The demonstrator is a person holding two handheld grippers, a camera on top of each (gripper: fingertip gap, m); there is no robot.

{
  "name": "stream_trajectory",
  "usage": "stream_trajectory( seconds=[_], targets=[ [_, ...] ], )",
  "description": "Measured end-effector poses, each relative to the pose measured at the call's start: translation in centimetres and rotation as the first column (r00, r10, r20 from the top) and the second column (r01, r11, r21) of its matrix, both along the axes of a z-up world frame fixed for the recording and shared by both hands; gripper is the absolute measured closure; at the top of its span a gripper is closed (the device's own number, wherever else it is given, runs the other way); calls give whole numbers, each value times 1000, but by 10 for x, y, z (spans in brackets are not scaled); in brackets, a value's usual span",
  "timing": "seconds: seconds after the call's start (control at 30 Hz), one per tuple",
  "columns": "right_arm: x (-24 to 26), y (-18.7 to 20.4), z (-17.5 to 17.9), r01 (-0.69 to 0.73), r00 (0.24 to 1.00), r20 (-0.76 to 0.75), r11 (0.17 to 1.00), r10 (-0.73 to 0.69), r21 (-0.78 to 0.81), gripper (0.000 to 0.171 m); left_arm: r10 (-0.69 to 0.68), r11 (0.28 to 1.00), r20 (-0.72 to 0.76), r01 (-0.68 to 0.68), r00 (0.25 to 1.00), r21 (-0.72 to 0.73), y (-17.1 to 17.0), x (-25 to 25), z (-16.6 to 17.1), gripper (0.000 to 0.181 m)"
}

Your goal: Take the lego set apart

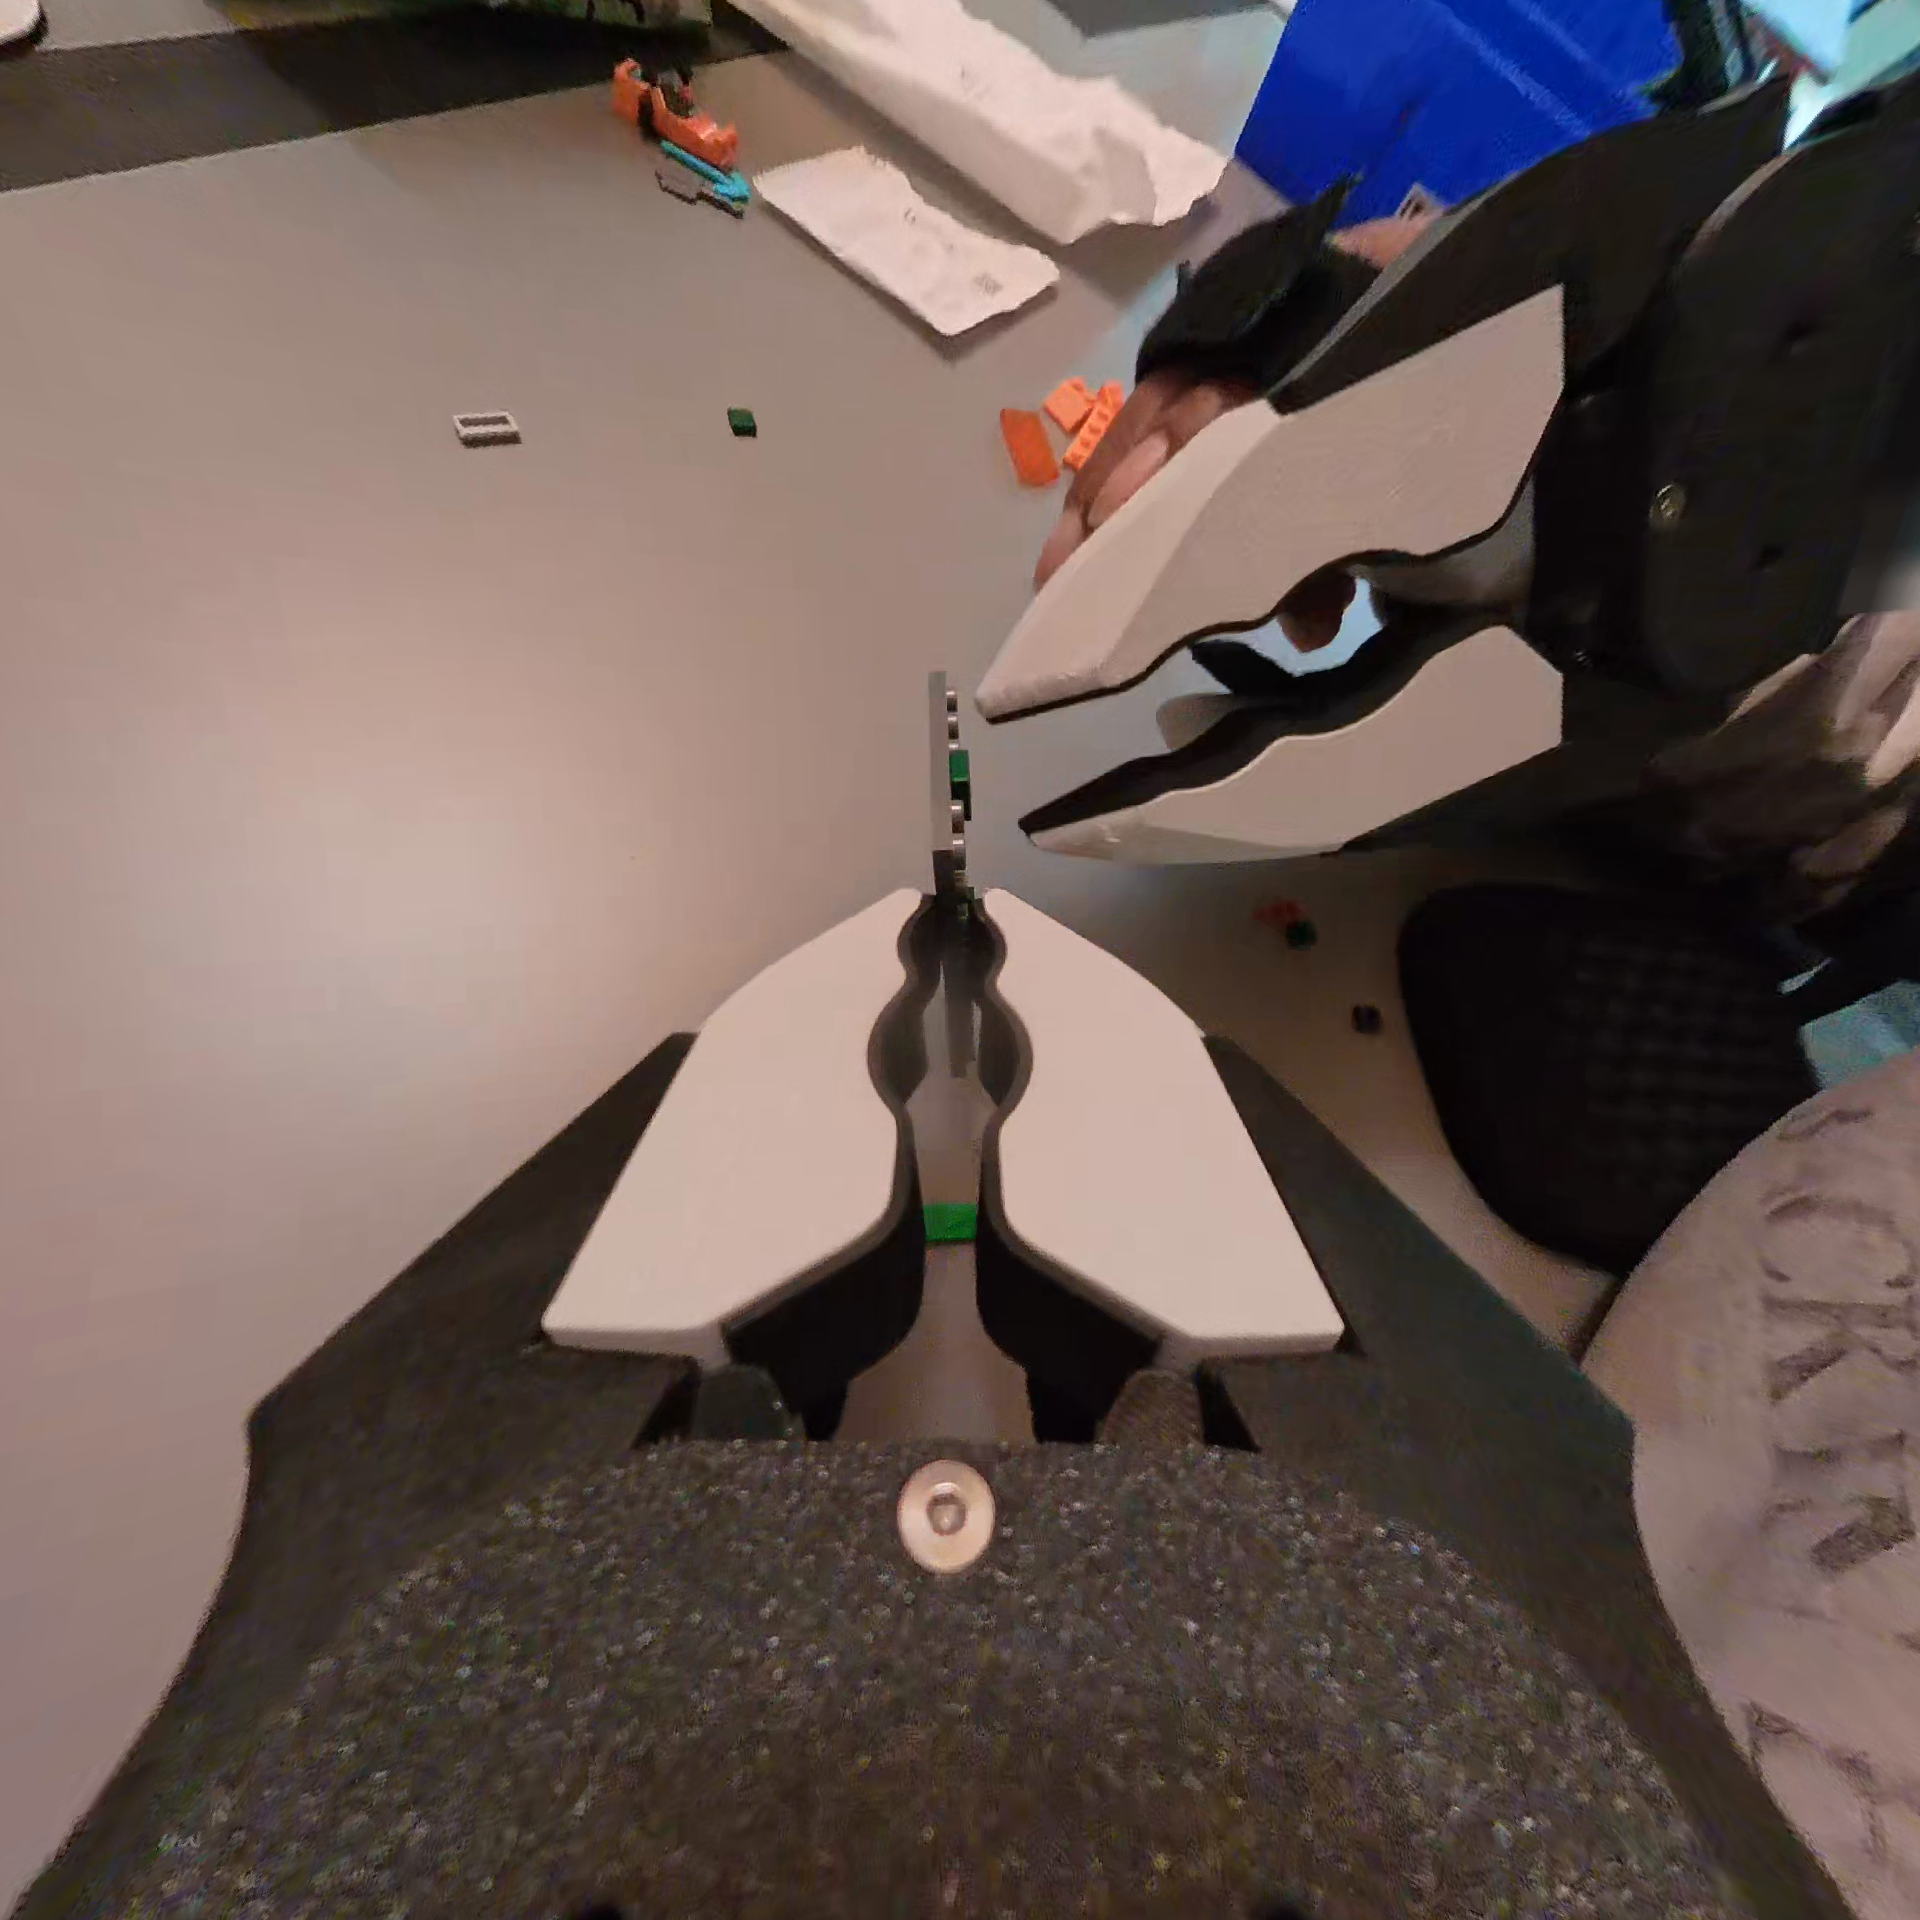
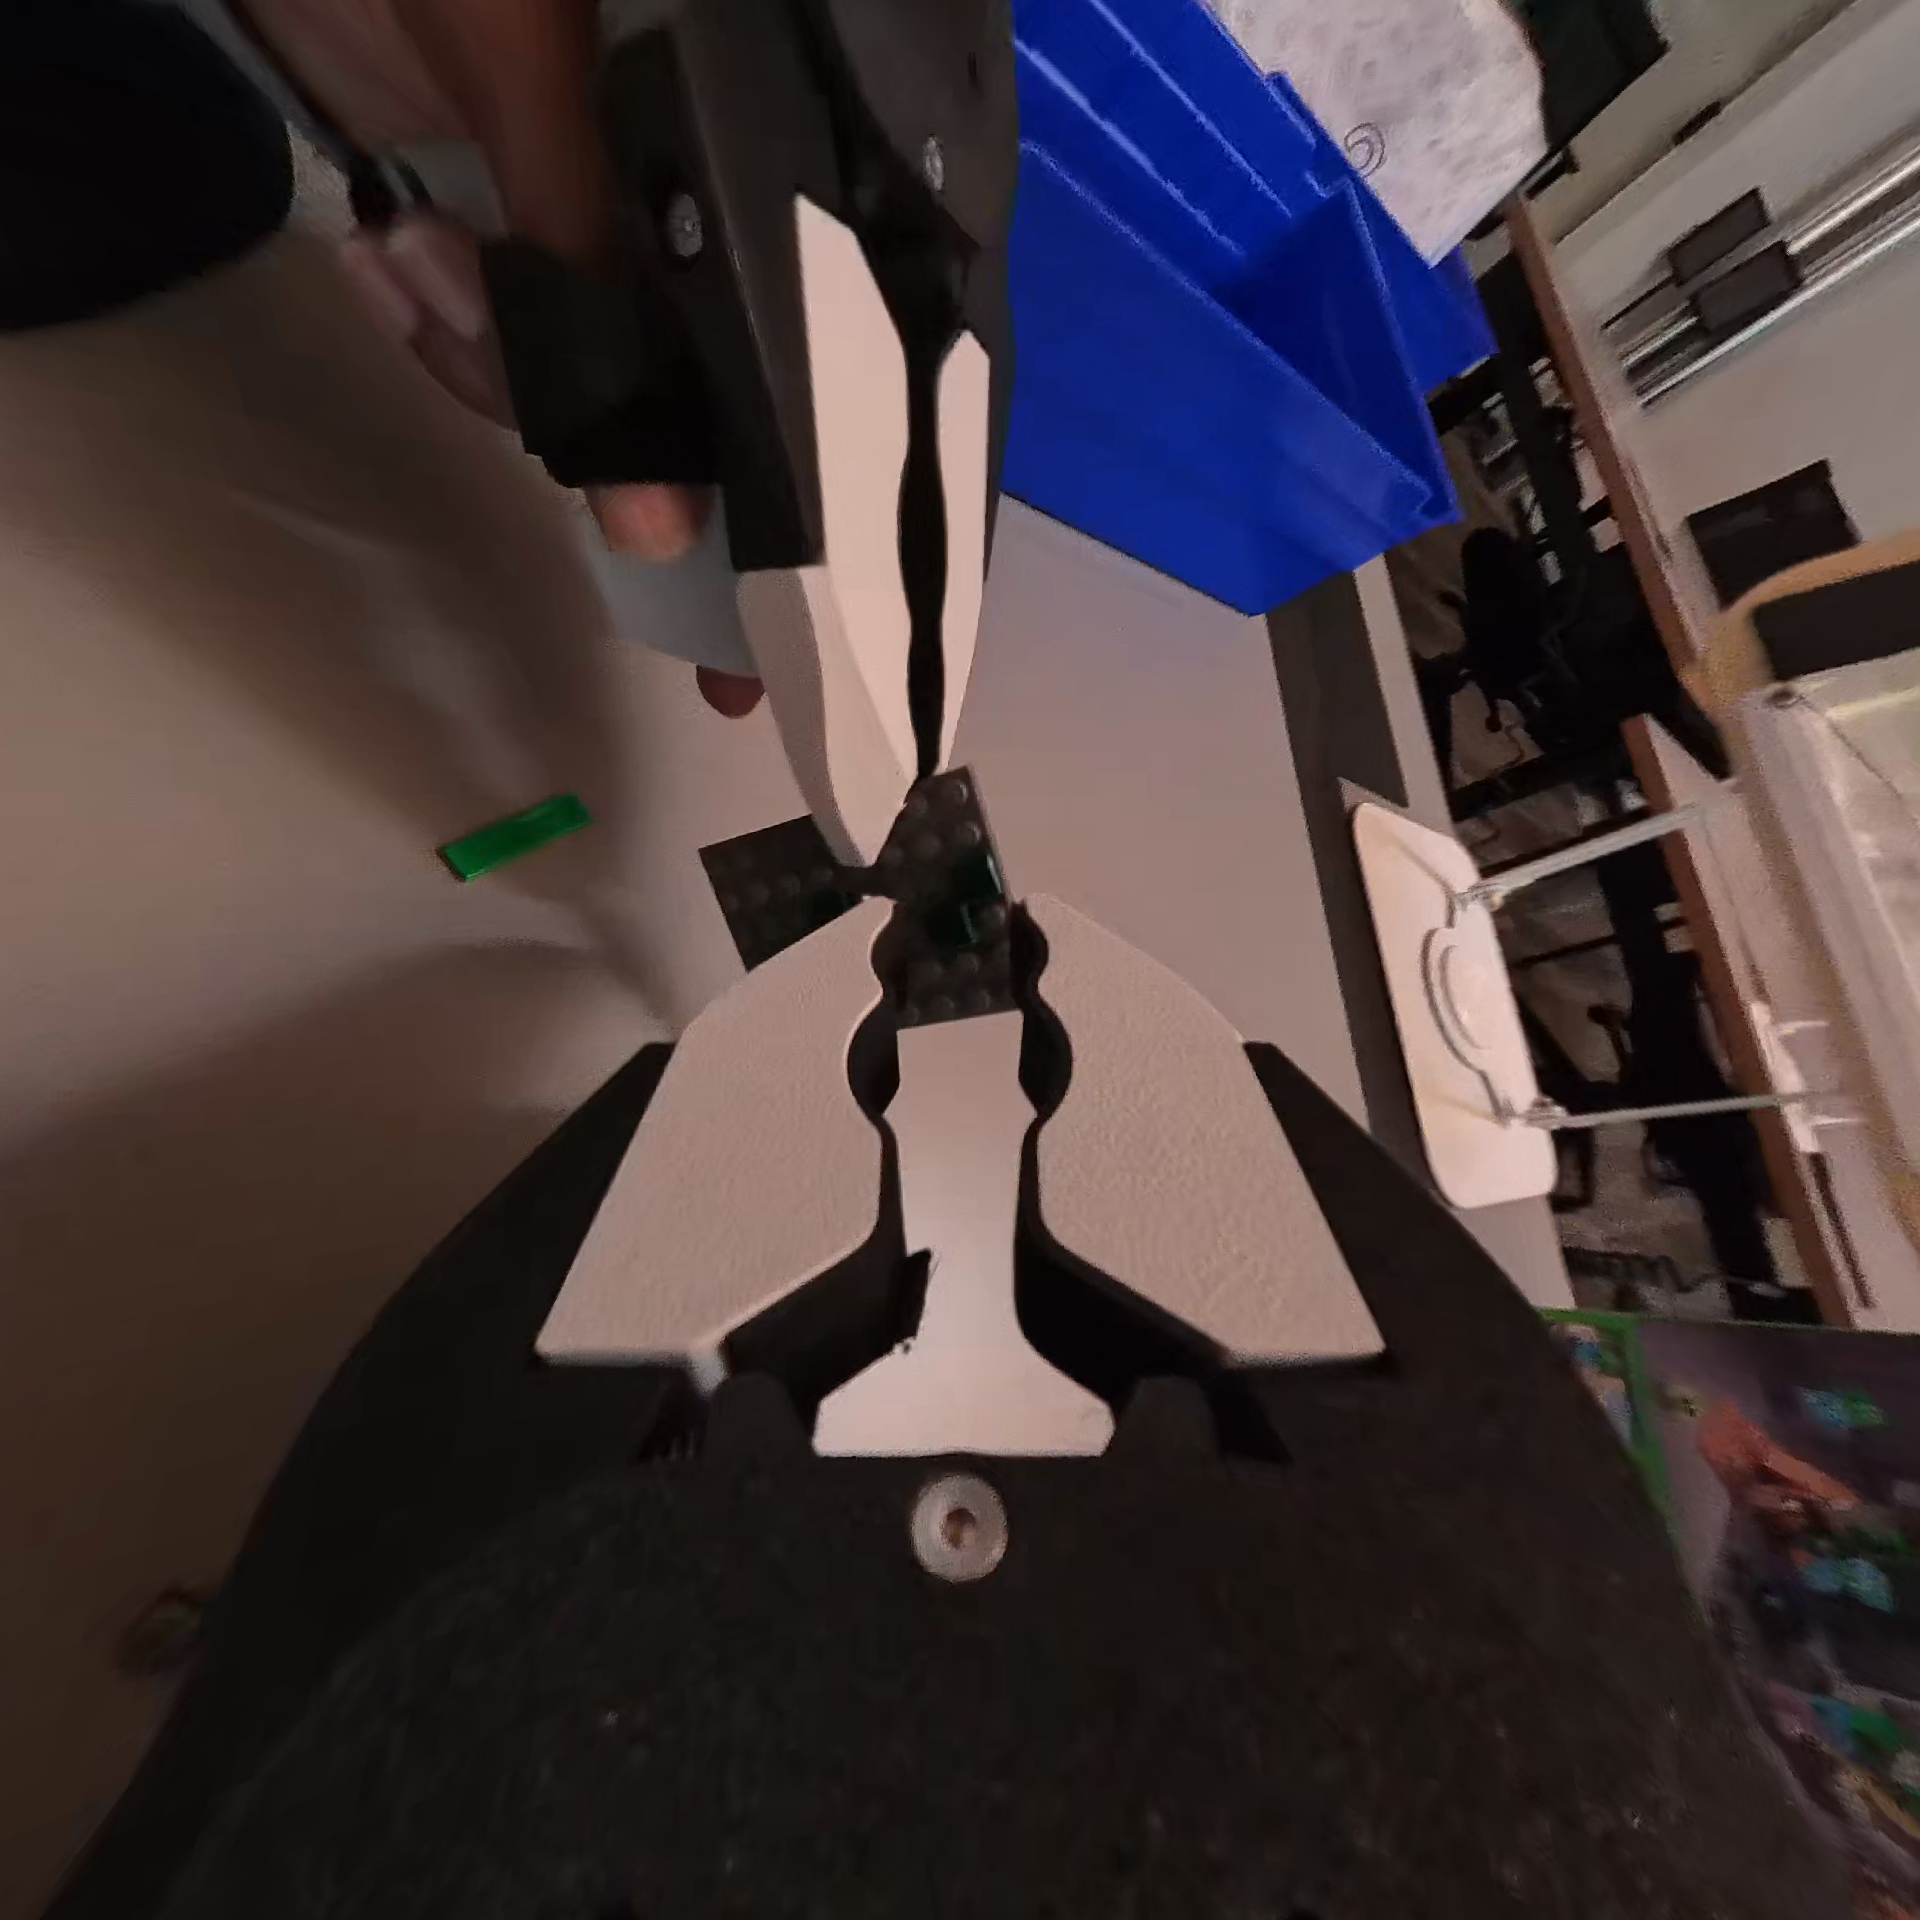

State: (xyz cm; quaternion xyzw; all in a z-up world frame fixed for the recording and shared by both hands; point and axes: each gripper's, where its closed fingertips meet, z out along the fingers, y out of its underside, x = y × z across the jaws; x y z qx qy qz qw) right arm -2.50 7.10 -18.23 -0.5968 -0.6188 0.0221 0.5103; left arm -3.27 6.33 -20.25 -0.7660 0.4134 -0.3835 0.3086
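Pale grey table fills most of both views, evenly lit, soft shadows. Dark strip along the table's far edge. Blue bin sits on the table; white paper just beside the bin. Black mesh chair off the table's near edge. Past the bin, a wood-edged shelf with dark gaps, and a white tray on a wire stand near it.

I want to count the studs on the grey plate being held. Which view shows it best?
The right wrist view: the grey plate faces the camera, studs and green pieces visible, though dim and blurred. The left wrist view shows it edge-on in the left tool.
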Motion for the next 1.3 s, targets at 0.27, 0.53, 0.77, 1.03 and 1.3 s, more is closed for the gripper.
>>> stream_trajectory(
  seconds=[0.27,0.53,0.77,1.03,1.3],
  targets=[
    [-4,0,-16,-15,990,139,996,3,84,161,-43,994,-99,52,994,94,-5,2,-13,176],
    [-7,-5,-22,-39,994,101,999,38,3,161,-104,975,-150,130,983,182,-13,0,-14,175],
    [-6,-2,-15,-27,1000,-15,1000,27,-14,165,-87,982,-74,98,993,159,-9,-1,-5,176],
    [-6,0,-7,-23,999,-42,998,26,67,166,1,989,133,18,991,-144,-4,1,2,175],
    [-22,-23,11,-129,986,-94,988,137,89,171,85,991,103,-73,991,-115,20,-14,-2,176]
  ],
)
